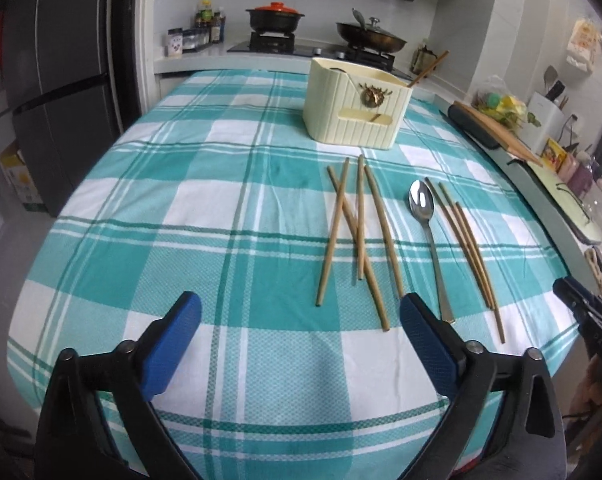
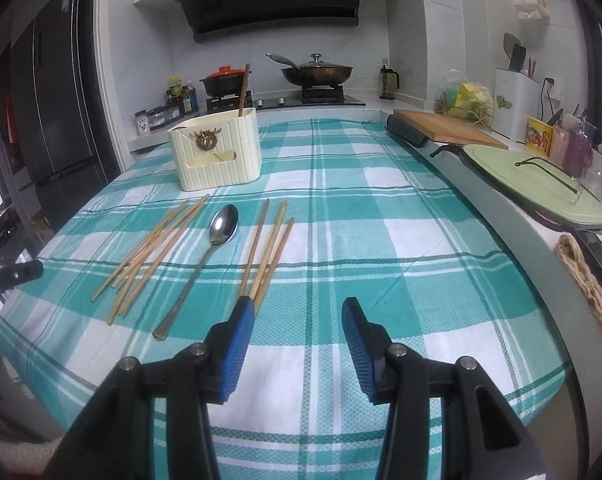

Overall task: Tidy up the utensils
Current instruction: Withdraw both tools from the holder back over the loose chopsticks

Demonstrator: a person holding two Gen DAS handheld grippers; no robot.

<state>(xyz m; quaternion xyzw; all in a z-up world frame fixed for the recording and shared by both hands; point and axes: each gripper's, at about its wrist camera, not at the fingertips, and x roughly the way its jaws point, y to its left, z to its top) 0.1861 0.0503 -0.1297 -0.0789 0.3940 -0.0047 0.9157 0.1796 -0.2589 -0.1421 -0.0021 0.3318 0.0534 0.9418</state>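
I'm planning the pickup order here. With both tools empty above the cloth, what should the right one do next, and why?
Probably ease the right tool slightly left and forward, down over the three chopsticks at its left finger. It is open and empty, those sticks lie nearest, and the cream holder already has one chopstick standing in it. The spoon lies further left.

You're in a home kitchen. Along the back counter a gas hob (image 2: 285, 100) carries a black clay pot with a red lid (image 2: 224, 80) and a lidded wok (image 2: 317, 70) under an extractor hood (image 2: 269, 4). A tall dark fridge (image 1: 57, 92) stands at the left edge, sauce bottles (image 2: 179, 98) in the corner, a cutting board (image 2: 449, 126) on the right counter.
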